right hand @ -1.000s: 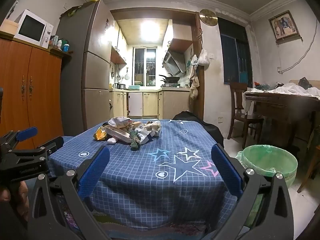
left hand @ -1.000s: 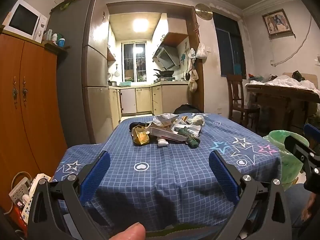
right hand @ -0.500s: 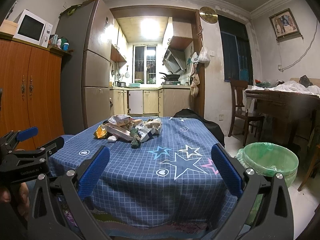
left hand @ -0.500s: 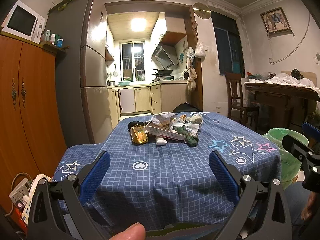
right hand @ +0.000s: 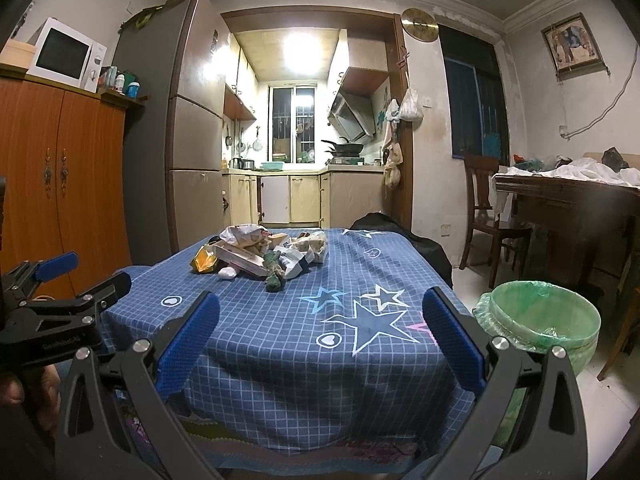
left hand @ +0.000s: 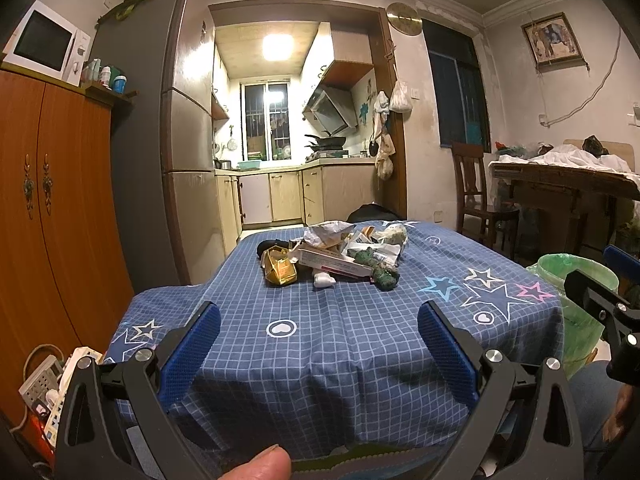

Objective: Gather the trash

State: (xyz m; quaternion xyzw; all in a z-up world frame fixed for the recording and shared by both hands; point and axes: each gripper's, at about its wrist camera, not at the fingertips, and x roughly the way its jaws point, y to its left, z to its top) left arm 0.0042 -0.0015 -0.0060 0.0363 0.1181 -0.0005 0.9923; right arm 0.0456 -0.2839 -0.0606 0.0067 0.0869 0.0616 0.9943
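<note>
A pile of trash (left hand: 332, 252) lies at the far middle of a table with a blue checked star cloth (left hand: 320, 340): a gold wrapper (left hand: 280, 268), a long carton (left hand: 332, 262), a white wad (left hand: 323, 280), a green crumpled lump (left hand: 382, 274) and crumpled paper. The pile also shows in the right wrist view (right hand: 260, 256). A bin with a green liner (right hand: 544, 316) stands on the floor right of the table. My left gripper (left hand: 319, 348) is open and empty at the near table edge. My right gripper (right hand: 320, 340) is open and empty, also short of the pile.
A wooden cabinet (left hand: 52, 220) with a microwave on top and a grey fridge (left hand: 160, 140) stand at the left. A wooden chair (right hand: 488, 212) and a cluttered wooden table (right hand: 568, 200) stand at the right. A kitchen lies behind the doorway. A power strip (left hand: 40, 380) lies low left.
Both views have shifted slightly; the table and pile sit a little lower and closer. Both grippers stay open and empty.
</note>
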